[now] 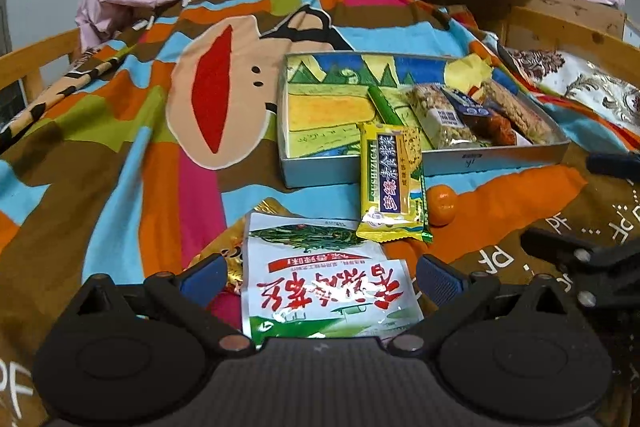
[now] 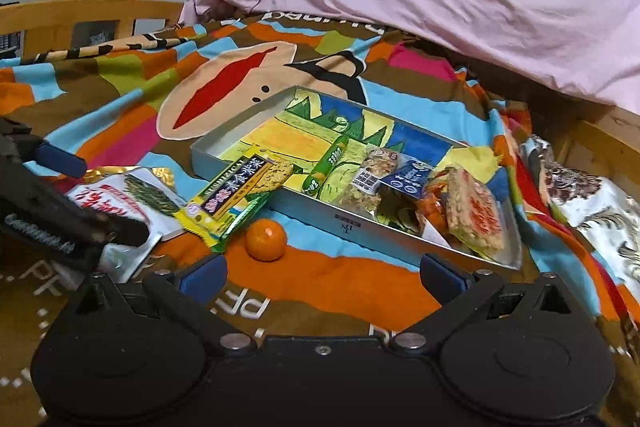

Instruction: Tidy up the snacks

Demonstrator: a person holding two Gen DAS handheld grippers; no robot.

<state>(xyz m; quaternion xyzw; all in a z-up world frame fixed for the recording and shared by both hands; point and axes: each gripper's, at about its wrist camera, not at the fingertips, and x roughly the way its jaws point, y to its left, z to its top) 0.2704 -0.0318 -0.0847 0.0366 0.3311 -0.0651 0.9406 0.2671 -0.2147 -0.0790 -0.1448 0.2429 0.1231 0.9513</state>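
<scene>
With several bars already in the shallow tin [image 1: 496, 157], the left gripper [image 1: 320, 279] hung wide open and empty over the white-and-green packet [image 1: 324, 291] just before the tin, a grasp apparently next, while the right gripper [image 2: 322, 277] waited open, holding nothing.

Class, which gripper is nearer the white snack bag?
Left. The left gripper has the white bag between its open fingers; the right gripper hangs off to the bag's right, nearer the orange.
</scene>
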